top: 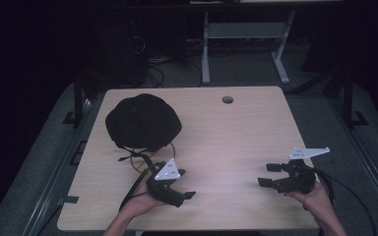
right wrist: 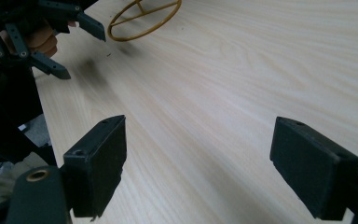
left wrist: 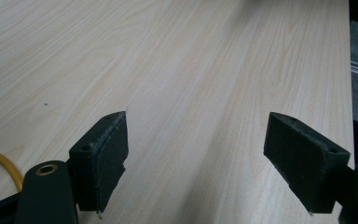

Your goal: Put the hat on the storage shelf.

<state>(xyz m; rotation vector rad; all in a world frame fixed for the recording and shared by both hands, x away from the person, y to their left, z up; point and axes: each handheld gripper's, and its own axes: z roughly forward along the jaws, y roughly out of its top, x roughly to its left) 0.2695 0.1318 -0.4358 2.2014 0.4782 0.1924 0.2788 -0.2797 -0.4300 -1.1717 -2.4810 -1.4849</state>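
- Forearms and hands came in at the near edge, and each hand held a gripper low over the table (top: 236,132), the biggest thing in view: pale wood grain with a small round hole (top: 227,100) at its far side.
- Beyond and to the outer side of the left gripper (top: 176,186) sat a black cap (top: 142,122), dome up, well ahead of the jaws and not touched by them.
- Between the cap and the left gripper lay a yellow ring (top: 150,160) of thin wire or cord, partly tucked under the cap's near edge; the right gripper view showed it (right wrist: 144,18) as a hoop with spokes, flat on the wood.
- A thin black cord or strap (top: 128,158) trailed from under the cap, just beside the ring.
- Left gripper: jaws stood wide apart, holding nothing, with bare wood between them and a sliver of the yellow ring (left wrist: 2,165) at the rear corner of its own view.
- Right gripper (top: 270,174): jaws likewise spread wide and empty, aimed across the table toward the left gripper (right wrist: 56,42), well apart from the cap.
- Judged from this, the work was at its start: an approach, with nothing grasped yet.
- The next move would likely call for the left gripper to swing forward toward the cap's near brim or the ring, jaws kept wide until they straddled an edge, and the right to cross the table to help.
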